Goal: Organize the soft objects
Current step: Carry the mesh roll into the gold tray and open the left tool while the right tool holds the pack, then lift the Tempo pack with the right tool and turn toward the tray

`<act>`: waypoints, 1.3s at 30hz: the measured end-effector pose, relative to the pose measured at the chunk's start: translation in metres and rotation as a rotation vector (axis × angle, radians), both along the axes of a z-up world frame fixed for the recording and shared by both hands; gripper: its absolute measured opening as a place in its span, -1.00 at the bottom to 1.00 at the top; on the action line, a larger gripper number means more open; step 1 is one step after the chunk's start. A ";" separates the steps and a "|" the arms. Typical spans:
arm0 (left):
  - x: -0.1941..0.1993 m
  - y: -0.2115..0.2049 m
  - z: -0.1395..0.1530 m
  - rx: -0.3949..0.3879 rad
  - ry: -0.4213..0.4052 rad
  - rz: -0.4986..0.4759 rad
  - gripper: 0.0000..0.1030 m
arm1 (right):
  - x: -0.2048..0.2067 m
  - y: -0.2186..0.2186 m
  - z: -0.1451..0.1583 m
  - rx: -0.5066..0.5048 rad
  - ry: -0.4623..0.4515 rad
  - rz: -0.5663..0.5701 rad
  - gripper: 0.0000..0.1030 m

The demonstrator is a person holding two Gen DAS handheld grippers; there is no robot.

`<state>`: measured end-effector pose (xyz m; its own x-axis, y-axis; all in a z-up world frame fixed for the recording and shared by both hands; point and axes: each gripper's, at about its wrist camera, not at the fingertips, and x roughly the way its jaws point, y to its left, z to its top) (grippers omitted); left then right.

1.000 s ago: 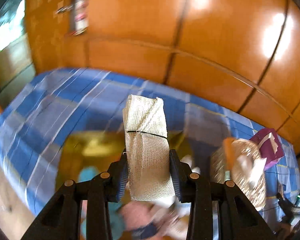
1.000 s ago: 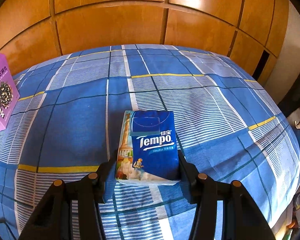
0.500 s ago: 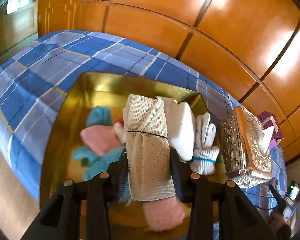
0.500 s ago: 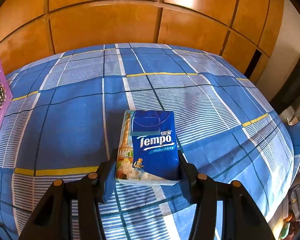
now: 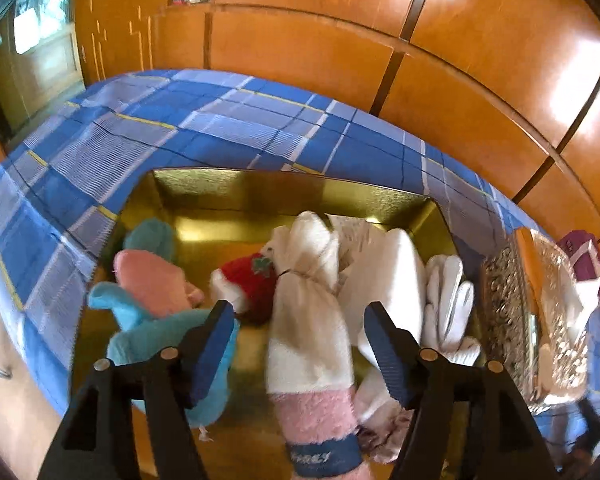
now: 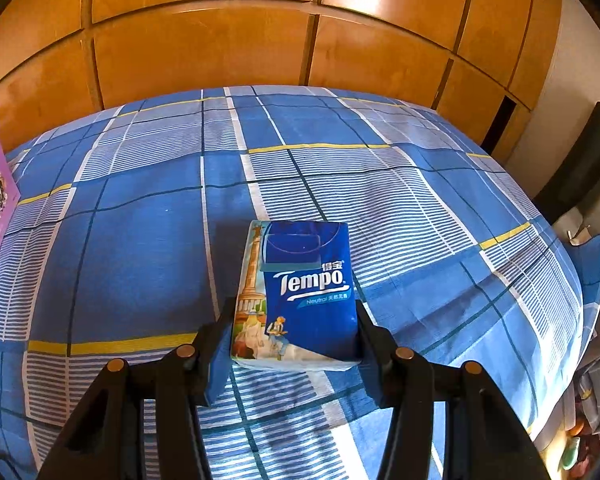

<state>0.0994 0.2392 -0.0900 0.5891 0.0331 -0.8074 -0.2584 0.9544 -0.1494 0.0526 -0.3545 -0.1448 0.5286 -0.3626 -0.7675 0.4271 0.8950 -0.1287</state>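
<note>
Left tool [image 5: 298, 344]: my jaws have just opened wide; the cloth roll [image 5: 306, 320] drops free into the gold box [image 5: 284, 196].
Right tool [image 6: 294, 356]: I grip the tissue pack [image 6: 300, 296] above the bed [image 6: 140, 240].
Tip: I lift straight up, slowly.
</note>
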 end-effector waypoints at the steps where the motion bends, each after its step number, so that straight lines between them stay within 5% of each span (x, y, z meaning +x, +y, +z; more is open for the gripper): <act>1: -0.006 -0.001 0.002 0.028 -0.007 0.007 0.35 | 0.000 0.000 0.000 0.000 0.000 0.000 0.02; 8: -0.040 -0.009 0.014 0.141 -0.079 0.028 0.49 | 0.001 -0.001 0.000 0.004 0.008 -0.002 0.02; 27: -0.081 -0.050 0.044 0.172 -0.191 -0.081 0.55 | 0.013 -0.001 0.006 0.019 0.094 -0.021 0.01; 39: -0.087 -0.059 0.040 0.187 -0.181 -0.112 0.55 | 0.070 0.039 0.046 0.135 0.125 0.168 0.01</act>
